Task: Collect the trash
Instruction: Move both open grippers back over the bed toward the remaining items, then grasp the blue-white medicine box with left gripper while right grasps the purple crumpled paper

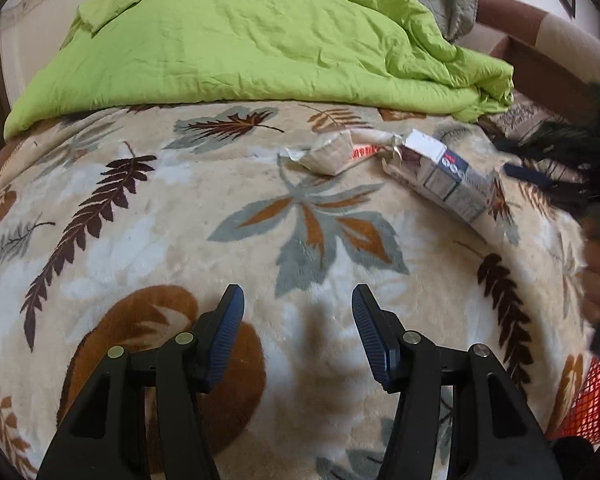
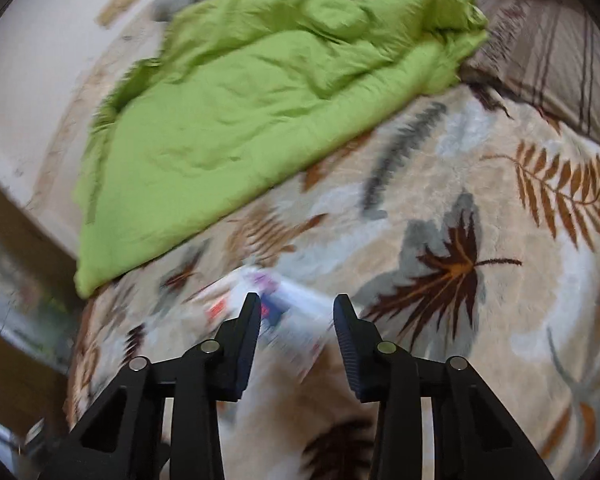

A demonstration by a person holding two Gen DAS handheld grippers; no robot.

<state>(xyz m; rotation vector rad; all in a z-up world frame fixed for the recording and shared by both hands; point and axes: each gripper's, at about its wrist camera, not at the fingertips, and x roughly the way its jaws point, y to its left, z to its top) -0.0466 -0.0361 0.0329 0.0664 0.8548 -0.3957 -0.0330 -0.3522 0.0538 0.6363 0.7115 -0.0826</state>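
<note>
We look down on a bed covered by a cream leaf-print blanket [image 1: 172,240], with a crumpled green comforter [image 1: 240,40] piled across its far side. A brown striped pillow [image 2: 560,60] lies at the far right corner in the right wrist view.

On the blanket, just below the comforter's edge, lies the trash. A flattened carton [image 1: 448,178] rests at an angle, and a torn paper wrapper [image 1: 332,152] lies just to its left, touching it. From our left claw [image 1: 298,300] both pieces sit well ahead and to the right. Its jaws stand wide apart with nothing between them, hovering over bare blanket.

Our right claw [image 2: 296,308] is also spread open and empty. A blurred white piece of packaging [image 2: 284,312] with red and blue marks lies just ahead of its tips, showing in the gap between them; we cannot tell whether the tips touch it.

Open blanket stretches left and ahead of the left claw, giving free room. At the right edge of the left view the bed ends, and a red mesh basket [image 1: 594,404] shows at the lower right.

The carton carries a dark blue panel with print too small to read.
</note>
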